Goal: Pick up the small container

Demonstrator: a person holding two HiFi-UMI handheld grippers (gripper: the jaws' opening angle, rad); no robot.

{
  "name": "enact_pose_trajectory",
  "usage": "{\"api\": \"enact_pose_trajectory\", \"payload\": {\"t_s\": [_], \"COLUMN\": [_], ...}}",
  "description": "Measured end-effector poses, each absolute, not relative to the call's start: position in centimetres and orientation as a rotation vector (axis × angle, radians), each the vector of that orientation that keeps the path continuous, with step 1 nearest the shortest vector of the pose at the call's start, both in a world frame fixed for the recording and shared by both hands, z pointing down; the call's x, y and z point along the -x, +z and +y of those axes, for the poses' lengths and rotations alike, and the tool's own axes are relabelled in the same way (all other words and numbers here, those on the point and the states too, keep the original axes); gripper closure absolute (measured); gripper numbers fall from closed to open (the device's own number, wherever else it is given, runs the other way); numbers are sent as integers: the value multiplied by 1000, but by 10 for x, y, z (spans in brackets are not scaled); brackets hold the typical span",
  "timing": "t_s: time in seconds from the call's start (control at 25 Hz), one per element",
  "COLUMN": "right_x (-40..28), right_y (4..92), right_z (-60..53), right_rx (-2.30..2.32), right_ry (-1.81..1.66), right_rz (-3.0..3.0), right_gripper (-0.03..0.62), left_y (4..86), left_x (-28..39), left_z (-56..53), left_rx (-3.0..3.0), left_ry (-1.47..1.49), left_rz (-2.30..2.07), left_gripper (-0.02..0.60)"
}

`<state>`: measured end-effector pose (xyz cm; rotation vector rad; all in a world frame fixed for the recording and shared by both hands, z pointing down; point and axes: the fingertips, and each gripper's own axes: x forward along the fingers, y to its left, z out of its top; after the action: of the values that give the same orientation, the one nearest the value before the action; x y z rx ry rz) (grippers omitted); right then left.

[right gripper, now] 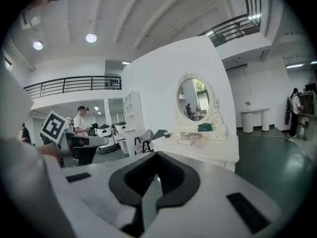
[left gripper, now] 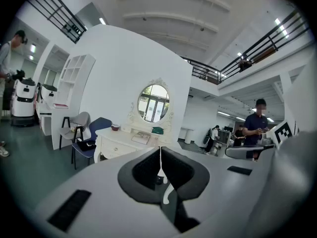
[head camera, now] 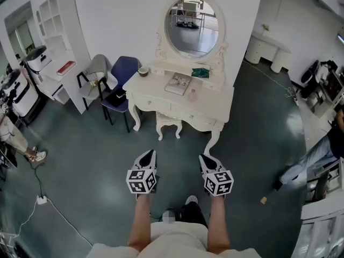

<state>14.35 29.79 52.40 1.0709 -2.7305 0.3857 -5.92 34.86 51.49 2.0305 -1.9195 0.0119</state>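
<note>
Left gripper [head camera: 150,152] and right gripper [head camera: 203,157] held above floor [head camera: 80,160], short of dressing table [head camera: 215,94]; jaws of both seen pressed together (nothing between). 1 small container [head camera: 192,94] seen on tabletop, beside book [head camera: 178,83].

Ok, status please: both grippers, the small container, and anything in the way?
Left gripper shut, empty. Right gripper shut, empty. Small container on dressing table, untouched, far ahead. Nothing in the way.

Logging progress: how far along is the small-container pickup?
Done: nothing yet. In hand: nothing; left gripper and right gripper are shut and empty, over the floor short of the dressing table. To do: walk up, open jaws, grasp the small container, probably the pinkish one on the tabletop.
</note>
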Motion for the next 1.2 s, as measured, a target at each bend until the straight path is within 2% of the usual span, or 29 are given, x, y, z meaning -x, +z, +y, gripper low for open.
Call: {"api": "enact_pose_trajectory", "payload": {"t_s": [0.64,1.2], "right_x": [-144,-108], "right_y": [513,516], "right_z": [275,165], "right_rx": [-1078,-1018], "right_ry": [373,447], "right_rz": [-2781,-2807], "right_gripper": [579,579], "left_y": [503,492], "left_x": [62,88], "left_z": [333,233], "left_rx": [-2092,-2111], "left_ry": [62,75], "left_rz": [-1944,-1968], "left_gripper": [551,549]}}
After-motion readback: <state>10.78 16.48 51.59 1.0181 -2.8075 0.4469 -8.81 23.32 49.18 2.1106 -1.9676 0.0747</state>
